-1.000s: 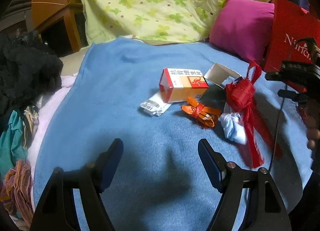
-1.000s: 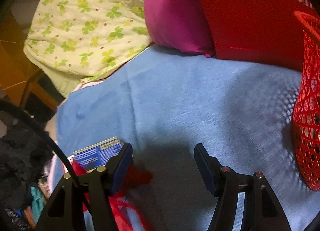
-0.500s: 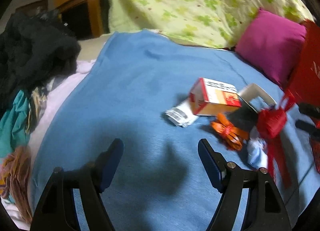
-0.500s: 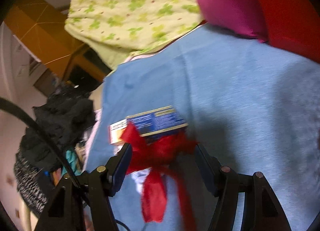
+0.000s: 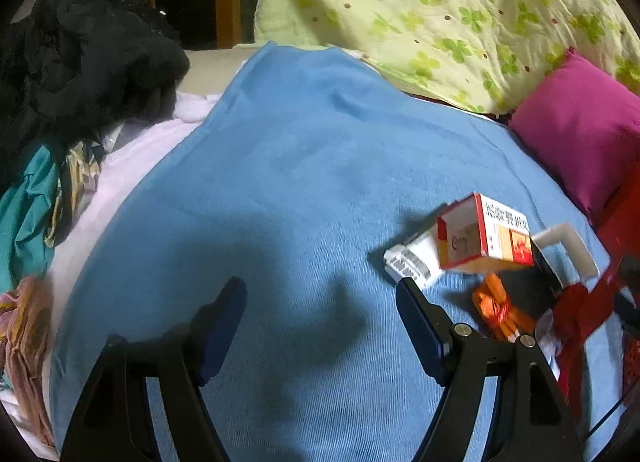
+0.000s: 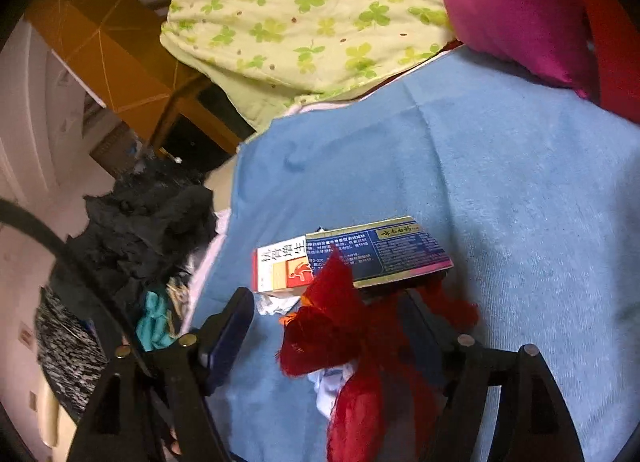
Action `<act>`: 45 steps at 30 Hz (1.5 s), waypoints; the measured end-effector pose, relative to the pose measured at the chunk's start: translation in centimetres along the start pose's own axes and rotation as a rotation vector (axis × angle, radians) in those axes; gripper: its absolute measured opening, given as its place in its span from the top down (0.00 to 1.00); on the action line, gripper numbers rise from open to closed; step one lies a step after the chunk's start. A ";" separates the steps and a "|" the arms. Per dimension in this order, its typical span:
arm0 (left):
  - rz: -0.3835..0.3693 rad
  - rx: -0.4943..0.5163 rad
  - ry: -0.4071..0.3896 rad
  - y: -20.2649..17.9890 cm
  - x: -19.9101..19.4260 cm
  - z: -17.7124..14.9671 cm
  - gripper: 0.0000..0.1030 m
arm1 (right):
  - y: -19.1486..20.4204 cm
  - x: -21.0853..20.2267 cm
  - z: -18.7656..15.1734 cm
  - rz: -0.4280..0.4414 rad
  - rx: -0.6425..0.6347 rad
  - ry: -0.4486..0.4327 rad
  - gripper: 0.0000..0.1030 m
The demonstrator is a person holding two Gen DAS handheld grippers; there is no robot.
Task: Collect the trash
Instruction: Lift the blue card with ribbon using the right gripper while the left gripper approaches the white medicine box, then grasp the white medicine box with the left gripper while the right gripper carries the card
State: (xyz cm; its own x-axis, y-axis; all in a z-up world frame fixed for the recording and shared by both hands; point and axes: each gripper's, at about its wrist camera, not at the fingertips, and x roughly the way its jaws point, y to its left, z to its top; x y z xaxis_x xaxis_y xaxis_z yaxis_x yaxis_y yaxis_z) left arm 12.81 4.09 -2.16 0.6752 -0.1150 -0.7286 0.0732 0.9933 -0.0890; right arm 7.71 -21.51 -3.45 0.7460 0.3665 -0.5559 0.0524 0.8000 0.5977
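Observation:
Trash lies in a pile on the blue blanket [image 5: 304, 166]. In the left wrist view the pile sits at the right: a red-and-white medicine box [image 5: 484, 238], a white barcode wrapper [image 5: 412, 262], an orange wrapper [image 5: 500, 310] and a red mesh ribbon [image 5: 580, 310]. My left gripper [image 5: 320, 302] is open over bare blanket, left of the pile. My right gripper [image 6: 328, 302] hovers over the red mesh ribbon [image 6: 340, 326], its jaws opening. The ribbon lies between them and hides the right finger. A blue box [image 6: 380, 254] and the red-and-white medicine box [image 6: 280, 266] lie just beyond.
A green clover quilt [image 5: 440, 14] and a magenta pillow [image 5: 580, 142] lie at the head of the bed. Black clothes [image 5: 80, 62] and teal cloth [image 5: 28, 206] are heaped along the left edge. A wooden cabinet [image 6: 104, 46] stands behind. White crumpled paper [image 6: 332, 382] lies under the ribbon.
The left view has swung left, so the pile slid to its right side. The right gripper came round over the ribbon, away from the red basket, and its jaws widened.

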 end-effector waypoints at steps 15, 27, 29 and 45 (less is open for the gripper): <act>-0.127 0.313 0.081 -5.7 5.2 1.9 0.25 | -3.4 2.1 -1.4 -0.146 -0.040 0.124 0.32; -0.273 0.389 0.135 -7.6 5.7 1.7 0.41 | -5.2 0.5 -0.7 -0.027 0.096 0.090 0.24; -0.258 0.374 0.142 -7.3 5.8 1.7 0.41 | -4.5 1.5 -0.4 -0.036 0.082 0.106 0.23; -0.287 0.320 0.151 -8.4 7.0 2.7 0.39 | -3.2 3.4 -1.3 -0.124 -0.060 0.123 0.62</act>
State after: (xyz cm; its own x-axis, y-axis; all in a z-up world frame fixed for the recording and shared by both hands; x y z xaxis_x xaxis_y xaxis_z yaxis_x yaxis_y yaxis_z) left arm 18.92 -5.02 -4.73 0.4814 -0.3615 -0.7985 0.4810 0.8705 -0.1041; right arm 9.21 -22.20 -8.06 0.6494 0.3154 -0.6920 0.0970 0.8682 0.4867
